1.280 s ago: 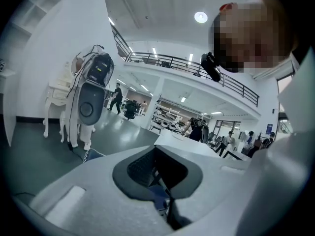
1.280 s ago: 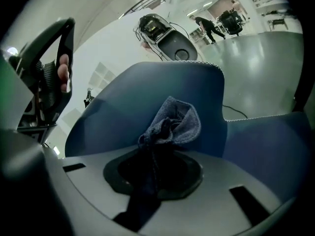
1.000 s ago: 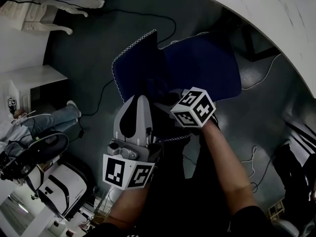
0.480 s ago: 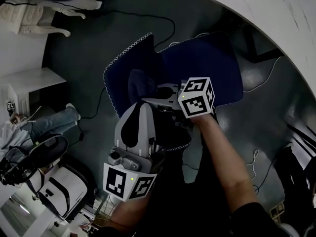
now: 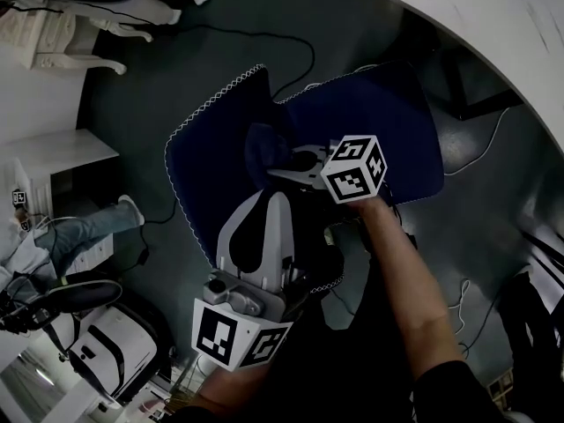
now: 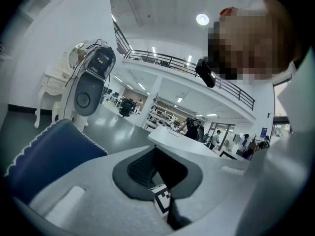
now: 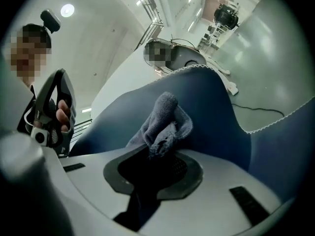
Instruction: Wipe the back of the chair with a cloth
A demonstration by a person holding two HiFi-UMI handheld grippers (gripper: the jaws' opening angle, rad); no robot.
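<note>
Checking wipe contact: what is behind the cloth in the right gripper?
The cloth, clamped in the right gripper, has the blue chair back directly behind it. The patch it covers is hidden, so actual contact cannot be confirmed.

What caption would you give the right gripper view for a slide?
Right gripper, jaws shut on a grey cloth, holds it against the blue chair back.

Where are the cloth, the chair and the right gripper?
cloth [image 7: 165,117], right gripper view, its bunched middle.
chair [image 5: 207,148], head view, bare navy fabric.
right gripper [image 5: 291,167], head view, its tips at the cloth.
</note>
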